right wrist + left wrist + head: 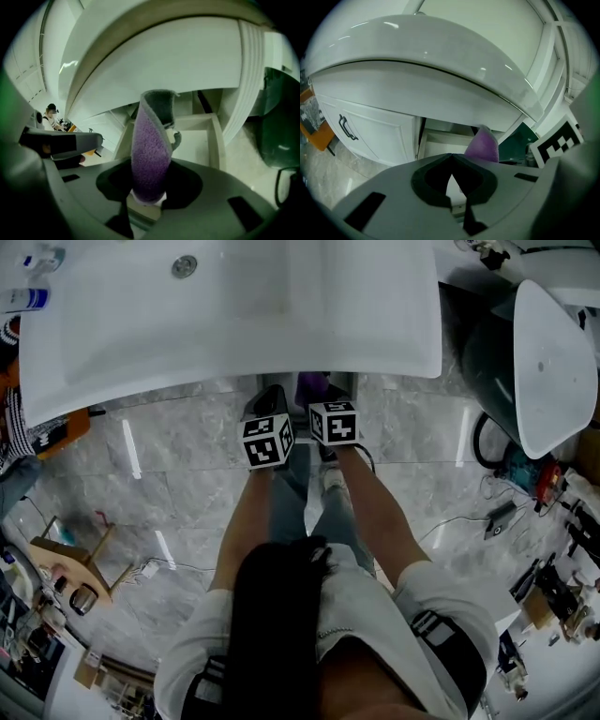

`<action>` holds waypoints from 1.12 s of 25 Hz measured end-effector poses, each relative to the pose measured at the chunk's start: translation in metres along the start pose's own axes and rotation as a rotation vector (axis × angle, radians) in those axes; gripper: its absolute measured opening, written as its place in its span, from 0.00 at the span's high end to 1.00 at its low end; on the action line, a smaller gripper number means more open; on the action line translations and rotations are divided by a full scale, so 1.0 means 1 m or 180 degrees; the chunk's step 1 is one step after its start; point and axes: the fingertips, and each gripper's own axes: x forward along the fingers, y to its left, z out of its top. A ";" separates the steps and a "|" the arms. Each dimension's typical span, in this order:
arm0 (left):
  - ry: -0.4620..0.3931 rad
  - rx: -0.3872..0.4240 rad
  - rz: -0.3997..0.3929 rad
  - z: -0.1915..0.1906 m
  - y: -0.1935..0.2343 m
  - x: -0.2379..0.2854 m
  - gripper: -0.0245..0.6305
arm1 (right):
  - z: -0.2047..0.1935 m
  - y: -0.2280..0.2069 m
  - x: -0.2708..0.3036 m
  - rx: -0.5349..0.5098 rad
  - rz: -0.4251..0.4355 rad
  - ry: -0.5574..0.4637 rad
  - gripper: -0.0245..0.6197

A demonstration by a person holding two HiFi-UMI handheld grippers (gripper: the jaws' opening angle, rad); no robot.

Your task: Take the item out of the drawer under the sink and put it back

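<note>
Little clearance under the curved glossy sink rim (pixel 440 70); right hand-held gripper (pixel 149 180) clamped a fuzzy purple cloth (pixel 150 147) over the open white drawer (pixel 199 145); left hand-held gripper (pixel 451 158) was closed, empty.

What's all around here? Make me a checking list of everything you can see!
Surface: grey marble floor below a white sink.
Job's things: the drawer under the sink stands open; the purple fuzzy pad is out of it, held upright in front.
Clutter: a wooden stool on the left; small tools strewn on the right.
Grippers: right gripper, fingers shut on the pad's lower end; left gripper, fingers together, nothing between them.
Cables: a black cable loop on the floor by the toilet.
Surroundings: a white toilet on the right; a shut cabinet door beside the drawer.
</note>
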 end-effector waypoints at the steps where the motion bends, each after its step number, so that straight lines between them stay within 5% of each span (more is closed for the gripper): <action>1: 0.0002 -0.0019 0.0020 -0.001 0.003 0.001 0.96 | -0.002 -0.003 0.005 -0.0012 0.0016 0.0035 0.72; 19: 0.0154 -0.0004 0.0032 -0.011 0.018 0.024 0.96 | -0.010 -0.018 0.047 -0.0040 -0.0271 0.0203 0.72; 28: 0.0113 -0.0110 0.0053 -0.007 0.012 0.026 0.96 | -0.015 -0.016 0.054 0.0063 -0.0134 0.0356 0.69</action>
